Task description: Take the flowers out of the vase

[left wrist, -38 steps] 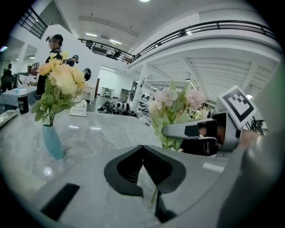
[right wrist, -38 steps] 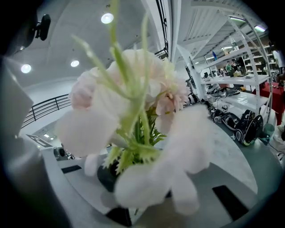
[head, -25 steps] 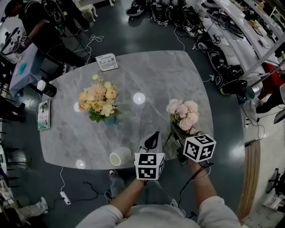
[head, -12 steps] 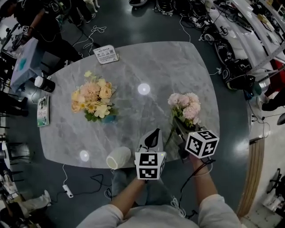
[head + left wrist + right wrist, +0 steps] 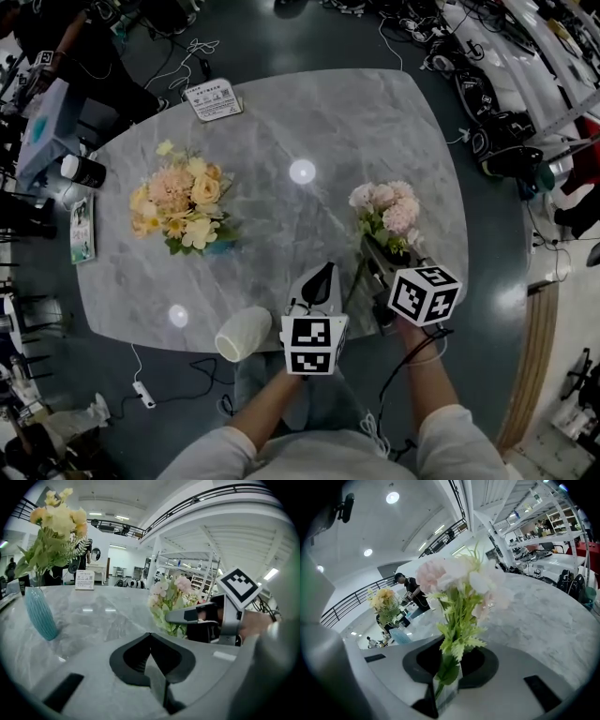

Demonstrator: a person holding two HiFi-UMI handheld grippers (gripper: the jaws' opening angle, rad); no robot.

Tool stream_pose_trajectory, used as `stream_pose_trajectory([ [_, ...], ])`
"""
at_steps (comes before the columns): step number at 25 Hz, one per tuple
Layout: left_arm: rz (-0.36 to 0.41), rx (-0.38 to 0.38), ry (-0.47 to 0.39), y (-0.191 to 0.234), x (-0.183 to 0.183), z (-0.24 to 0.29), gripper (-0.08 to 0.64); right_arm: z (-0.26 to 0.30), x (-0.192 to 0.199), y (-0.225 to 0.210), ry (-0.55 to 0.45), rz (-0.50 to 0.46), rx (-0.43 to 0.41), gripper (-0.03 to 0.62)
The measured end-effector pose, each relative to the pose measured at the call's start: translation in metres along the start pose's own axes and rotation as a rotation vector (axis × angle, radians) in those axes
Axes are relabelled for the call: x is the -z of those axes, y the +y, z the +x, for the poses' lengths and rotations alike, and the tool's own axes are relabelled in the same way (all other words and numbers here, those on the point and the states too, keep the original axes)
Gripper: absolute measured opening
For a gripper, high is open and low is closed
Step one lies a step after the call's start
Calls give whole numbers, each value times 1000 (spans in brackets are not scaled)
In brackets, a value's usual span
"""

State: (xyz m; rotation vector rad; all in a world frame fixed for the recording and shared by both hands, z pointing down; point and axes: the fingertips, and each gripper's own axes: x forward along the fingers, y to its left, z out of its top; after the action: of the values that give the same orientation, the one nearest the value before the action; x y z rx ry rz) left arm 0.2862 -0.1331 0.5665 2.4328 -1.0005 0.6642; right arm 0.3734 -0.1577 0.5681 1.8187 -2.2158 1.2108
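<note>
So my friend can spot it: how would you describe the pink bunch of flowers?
Find the grey marble-patterned table, then its near right edge, where the right gripper is shut on the stems of the pink bunch of flowers. Unlike the yellow and peach bunch in the blue vase at left, it stands in no vase.
</note>
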Motion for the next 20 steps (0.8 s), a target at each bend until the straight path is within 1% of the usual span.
stream_pose_trajectory([
  [11, 8, -5, 5, 9, 4, 8, 9, 15, 10, -13, 33, 21, 55, 66],
  [15, 0, -3, 7, 12, 5, 11, 9, 19, 13, -17, 42, 20, 83, 67],
  [20, -11, -4, 12, 13, 7, 11, 9, 20, 14, -18, 42, 15, 96, 75],
])
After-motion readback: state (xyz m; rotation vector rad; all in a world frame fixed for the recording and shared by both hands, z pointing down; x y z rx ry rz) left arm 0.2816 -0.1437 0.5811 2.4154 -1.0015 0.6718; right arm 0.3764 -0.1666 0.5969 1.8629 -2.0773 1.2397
